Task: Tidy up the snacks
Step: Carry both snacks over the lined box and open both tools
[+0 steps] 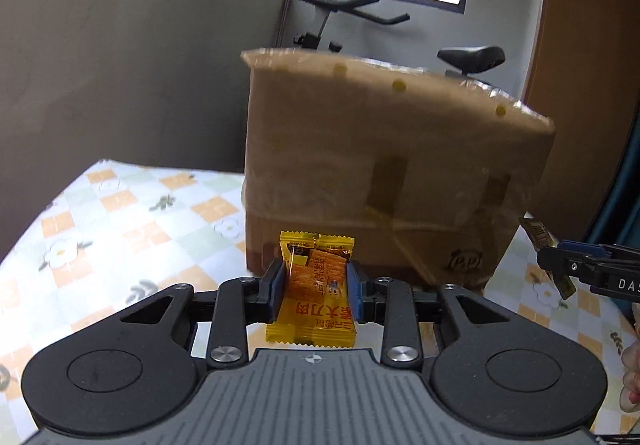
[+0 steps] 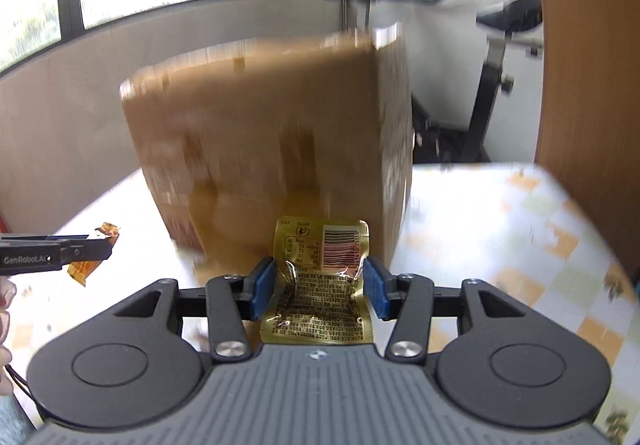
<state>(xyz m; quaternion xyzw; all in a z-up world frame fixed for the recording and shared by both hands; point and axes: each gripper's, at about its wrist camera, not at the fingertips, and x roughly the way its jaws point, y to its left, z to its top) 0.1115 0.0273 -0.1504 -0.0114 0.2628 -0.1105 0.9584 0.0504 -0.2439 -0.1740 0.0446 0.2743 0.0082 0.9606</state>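
My left gripper (image 1: 316, 283) is shut on an orange snack packet (image 1: 314, 309) with red print, held above the table in front of a tall cardboard box (image 1: 392, 173). My right gripper (image 2: 320, 287) is shut on a crinkled gold snack packet (image 2: 320, 285) with a barcode, also held just before the box (image 2: 264, 149). Each gripper shows in the other view: the right one (image 1: 560, 265) at the right edge with its gold packet (image 1: 538, 235), the left one (image 2: 96, 249) at the left edge with its orange packet (image 2: 82, 267).
The table wears a checked cloth with orange squares and flowers (image 1: 120, 213). A grey partition (image 1: 120, 65) stands behind it. An exercise bike (image 1: 468, 57) stands behind the box, and a wooden panel (image 2: 592, 85) rises at the right.
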